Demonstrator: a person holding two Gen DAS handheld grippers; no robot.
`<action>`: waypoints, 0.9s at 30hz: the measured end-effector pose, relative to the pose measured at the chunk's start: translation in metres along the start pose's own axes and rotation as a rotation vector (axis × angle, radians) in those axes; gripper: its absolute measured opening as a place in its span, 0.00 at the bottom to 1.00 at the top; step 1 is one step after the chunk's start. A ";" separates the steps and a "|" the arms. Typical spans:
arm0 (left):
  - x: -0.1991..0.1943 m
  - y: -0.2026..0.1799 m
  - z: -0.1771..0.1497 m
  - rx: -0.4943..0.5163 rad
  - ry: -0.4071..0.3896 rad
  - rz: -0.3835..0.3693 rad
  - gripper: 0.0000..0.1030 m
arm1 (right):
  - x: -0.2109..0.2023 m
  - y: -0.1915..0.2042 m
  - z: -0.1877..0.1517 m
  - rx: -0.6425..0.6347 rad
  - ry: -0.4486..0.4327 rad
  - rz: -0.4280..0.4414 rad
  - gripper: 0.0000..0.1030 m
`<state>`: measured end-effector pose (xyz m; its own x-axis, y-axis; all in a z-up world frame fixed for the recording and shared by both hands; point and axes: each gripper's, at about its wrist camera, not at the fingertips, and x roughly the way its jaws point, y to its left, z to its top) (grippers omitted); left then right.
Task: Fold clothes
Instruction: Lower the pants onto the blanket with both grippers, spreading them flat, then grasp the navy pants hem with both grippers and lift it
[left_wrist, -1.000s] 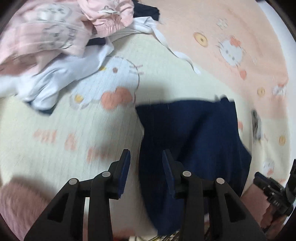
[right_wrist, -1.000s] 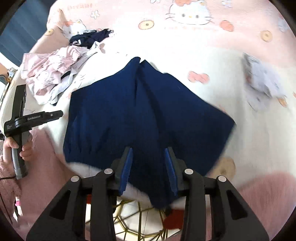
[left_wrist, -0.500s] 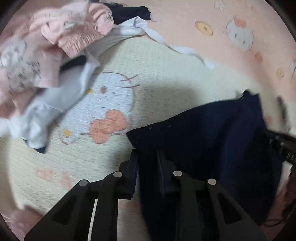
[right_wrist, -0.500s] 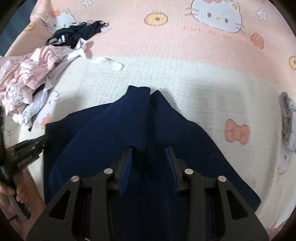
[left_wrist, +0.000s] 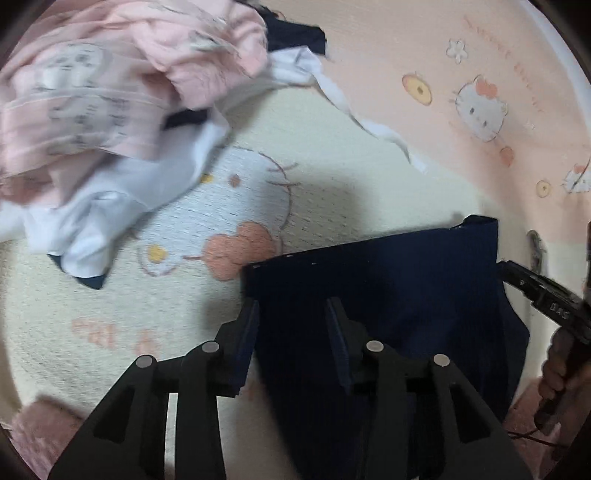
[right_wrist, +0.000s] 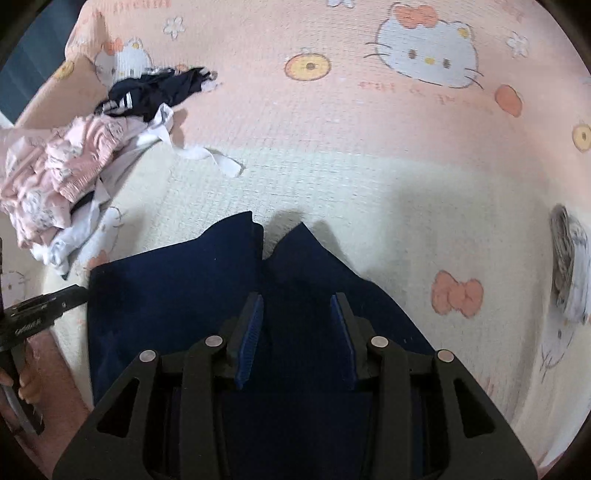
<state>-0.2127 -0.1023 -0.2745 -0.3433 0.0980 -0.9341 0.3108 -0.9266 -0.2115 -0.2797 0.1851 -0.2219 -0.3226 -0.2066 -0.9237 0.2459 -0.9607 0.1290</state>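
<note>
A navy blue garment (left_wrist: 388, 295) lies flat on the Hello Kitty blanket; in the right wrist view (right_wrist: 177, 288) it shows two pointed ends with a slit between them. My left gripper (left_wrist: 291, 339) is open over the garment's left edge, jaws apart with cloth between them but not clamped. My right gripper (right_wrist: 299, 336) is open above the garment's middle, near the slit. Each gripper's handle shows at the edge of the other view.
A heap of pink, white and dark clothes (left_wrist: 110, 110) lies at the upper left; it also shows in the right wrist view (right_wrist: 74, 177). The blanket (right_wrist: 369, 129) is pink far off and cream near. A grey-white item (right_wrist: 569, 258) lies at the right.
My left gripper was nearly shut on the garment's edge half a second ago and has opened. The garment has been laid down flat. My right gripper stays open and has moved little.
</note>
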 end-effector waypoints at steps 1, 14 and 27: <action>0.006 -0.005 0.002 0.005 0.006 0.035 0.38 | 0.002 0.003 0.002 -0.005 -0.001 0.007 0.38; -0.014 0.013 -0.002 0.031 -0.015 0.275 0.30 | -0.001 -0.005 0.008 0.003 -0.038 -0.072 0.38; -0.001 -0.048 0.001 0.150 -0.021 -0.009 0.29 | 0.056 0.047 0.011 -0.173 0.071 0.042 0.38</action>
<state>-0.2279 -0.0582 -0.2637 -0.3640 0.1003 -0.9260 0.1721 -0.9698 -0.1727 -0.2966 0.1261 -0.2636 -0.2453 -0.2264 -0.9426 0.4130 -0.9041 0.1097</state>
